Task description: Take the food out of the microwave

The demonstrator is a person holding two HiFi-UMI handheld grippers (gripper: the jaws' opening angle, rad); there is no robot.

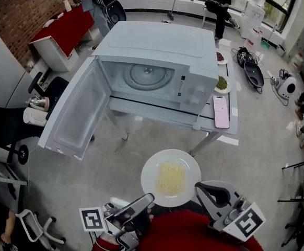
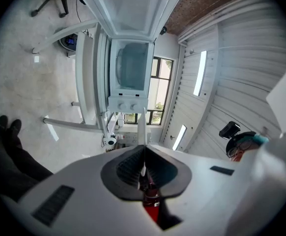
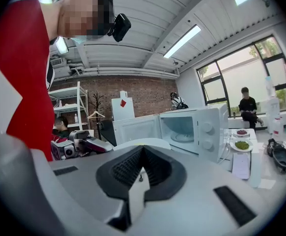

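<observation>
A white plate carrying yellow noodles hangs low in the head view, in front of the microwave. My left gripper is shut on its near-left rim and my right gripper is shut on its right rim. The microwave's door stands swung open to the left, and only the glass turntable lies inside. In the left gripper view the plate shows edge-on, running out from the left gripper. The right gripper view shows the plate's rim running into the right gripper, the microwave beyond.
The microwave stands on a small white table with a pink phone and two small plates, green food and red food. A person sits by the windows. A kettle and chairs crowd the left; a red table is far left.
</observation>
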